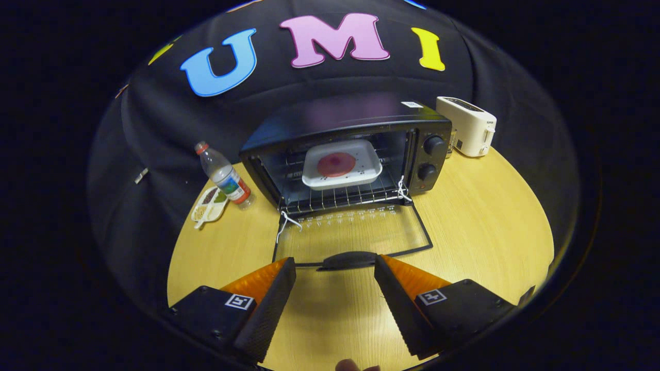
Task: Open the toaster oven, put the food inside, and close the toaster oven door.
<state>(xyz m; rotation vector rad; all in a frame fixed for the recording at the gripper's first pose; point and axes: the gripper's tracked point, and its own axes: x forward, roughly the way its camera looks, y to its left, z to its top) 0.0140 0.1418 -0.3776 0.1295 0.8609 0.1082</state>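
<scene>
- Gripper view: the gripper (335, 268) is hovering low over the tabletop (490, 221) with its fingers spread wide and gripping nothing; the door handle (348, 260) is lying just between the fingertips, touched by neither so far as I can tell.
- The toaster oven (350, 149) is sitting straight ahead, beyond the fingers, with its glass door (353, 234) folded down flat toward the gripper, so the handle's long axis is running crosswise to the fingers.
- My judgement: the closing move is hinging on that relation, since the handle is the nearest part of the door and lifting it up and away would be swinging the door shut.
- The food (336, 164), a round reddish disc, is resting on a white, square, rounded-corner tray (361, 178), which is sitting on the wire rack (340, 198) inside the oven, so placing looks done.
- The oven body is looking like dark glossy metal with two round knobs (430, 157) on its right side; white string is tied at both door hinges.
- A clear plastic bottle (225, 176) is leaning left of the oven, near a small divided dish (209, 207).
- A cream, boxy toaster (466, 125) is standing right of the oven, on pale wood grain.
</scene>
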